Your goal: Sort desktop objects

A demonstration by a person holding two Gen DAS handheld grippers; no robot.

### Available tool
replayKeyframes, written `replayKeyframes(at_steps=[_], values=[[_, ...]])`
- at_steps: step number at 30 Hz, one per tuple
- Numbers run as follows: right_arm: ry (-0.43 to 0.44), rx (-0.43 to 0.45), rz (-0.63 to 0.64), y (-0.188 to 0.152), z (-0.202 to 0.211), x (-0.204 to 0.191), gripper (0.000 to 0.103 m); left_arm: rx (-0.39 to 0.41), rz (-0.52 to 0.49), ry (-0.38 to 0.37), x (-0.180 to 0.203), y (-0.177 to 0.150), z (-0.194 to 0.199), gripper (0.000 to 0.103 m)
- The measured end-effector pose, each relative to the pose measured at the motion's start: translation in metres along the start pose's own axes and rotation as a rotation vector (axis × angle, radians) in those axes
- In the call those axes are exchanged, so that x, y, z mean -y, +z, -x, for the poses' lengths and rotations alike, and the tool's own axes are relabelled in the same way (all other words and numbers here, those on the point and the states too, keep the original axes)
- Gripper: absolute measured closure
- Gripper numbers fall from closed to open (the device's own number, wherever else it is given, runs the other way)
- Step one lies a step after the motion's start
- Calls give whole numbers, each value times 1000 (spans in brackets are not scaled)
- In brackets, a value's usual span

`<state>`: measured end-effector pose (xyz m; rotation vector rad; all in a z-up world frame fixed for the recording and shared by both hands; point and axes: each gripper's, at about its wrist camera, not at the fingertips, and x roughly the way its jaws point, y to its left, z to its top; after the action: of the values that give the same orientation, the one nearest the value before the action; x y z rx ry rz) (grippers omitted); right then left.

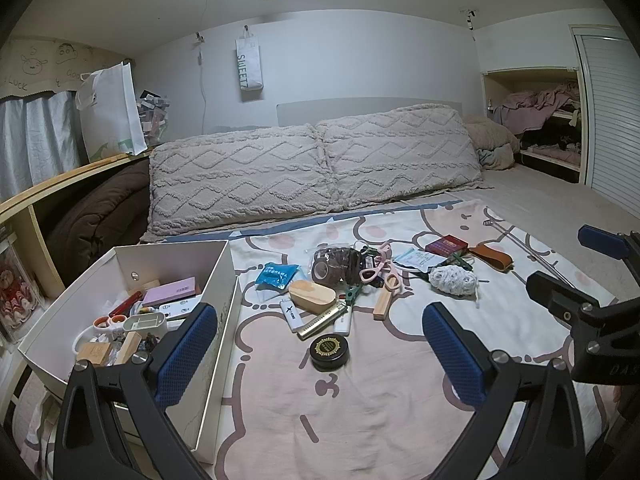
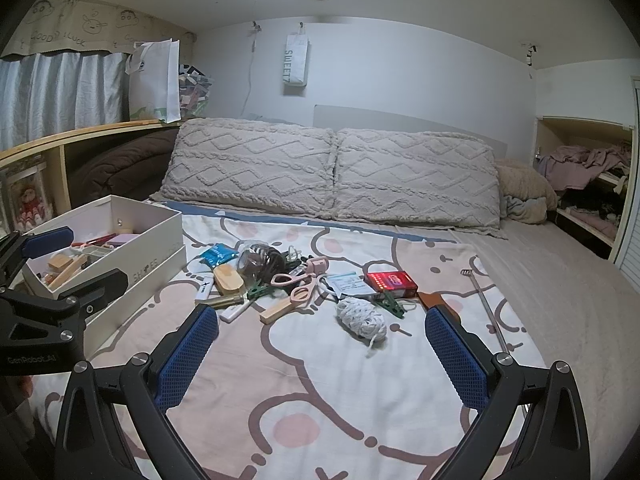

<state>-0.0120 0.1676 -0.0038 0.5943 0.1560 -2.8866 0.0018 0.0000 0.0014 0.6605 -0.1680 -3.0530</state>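
Left tool (image 1: 320,346) spread wide, empty, over black tin (image 1: 329,352): judged stiff, slick; pinch rim. Right tool (image 2: 322,350) wide, empty, near yarn ball (image 2: 361,318): soft, light.

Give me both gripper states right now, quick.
Left gripper: open, holding nothing, above the round black tin.
Right gripper: open, holding nothing, near the ball of white string.

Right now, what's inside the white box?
The white box holds a pink notepad, a red pen, orange-handled scissors and wooden blocks. The left gripper hides its near corner.
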Motion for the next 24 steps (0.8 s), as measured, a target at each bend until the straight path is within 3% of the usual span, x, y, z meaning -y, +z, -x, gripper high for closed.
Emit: replayKeyframes(at_steps=[12, 24], values=[[3, -15, 0, -4, -3, -4, 0, -14, 6, -3, -4, -5, -7, 0], [-9, -109, 7, -16, -30, -1, 0, -86, 18, -10, -1, -17, -35, 0]])
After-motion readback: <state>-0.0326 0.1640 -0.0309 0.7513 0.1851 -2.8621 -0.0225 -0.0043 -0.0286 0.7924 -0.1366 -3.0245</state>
